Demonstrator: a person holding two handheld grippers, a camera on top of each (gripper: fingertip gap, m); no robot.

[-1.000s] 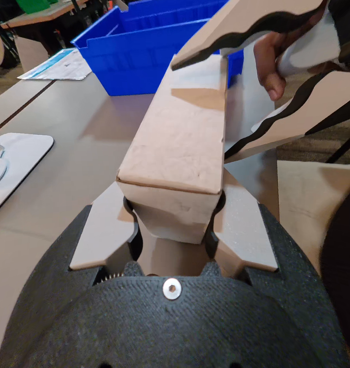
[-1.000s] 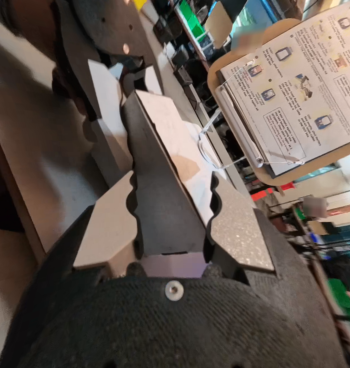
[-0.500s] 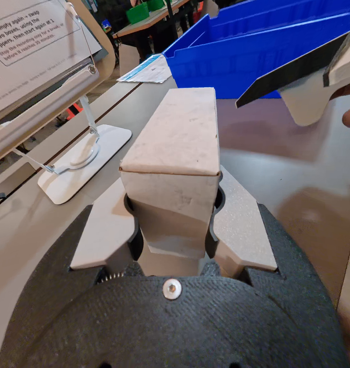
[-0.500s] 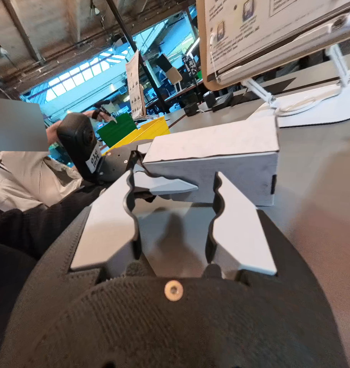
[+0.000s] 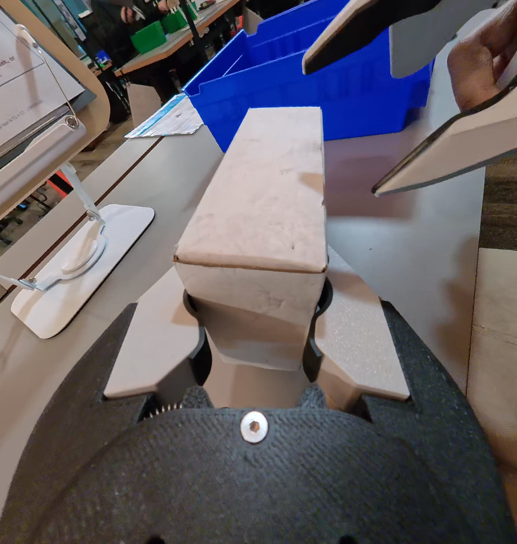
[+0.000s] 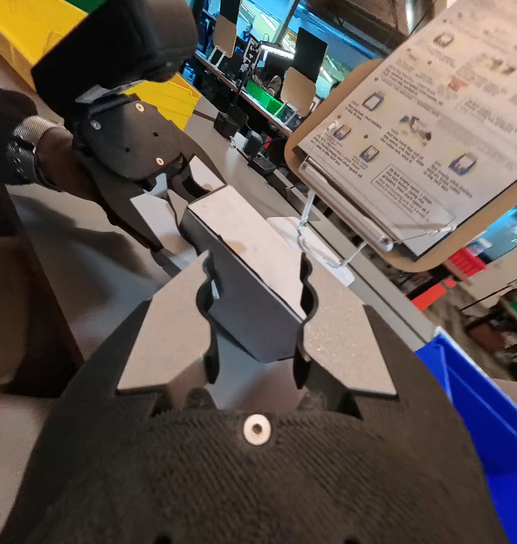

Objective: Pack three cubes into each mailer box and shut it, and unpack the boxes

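Near the tabletop's [image 5: 398, 265] right edge, a closed cardboard box [image 5: 260, 206] lies lengthwise toward a blue bin [image 5: 295, 97] at the far edge. The left claw [image 5: 255, 309] is clamped on its near end; the right claw [image 6: 255, 282] hangs spread apart at its far end, gripping nothing.

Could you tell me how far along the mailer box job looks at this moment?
Done, by the look of it: the mailer box is shut, lid flat; what is inside cannot be seen. In hand: the left gripper clamps its near end, while the right gripper is open around the far end, not gripping. Left: opening or binning this box; the blue bin sits just beyond. No cubes show, so other boxes' progress cannot be judged.
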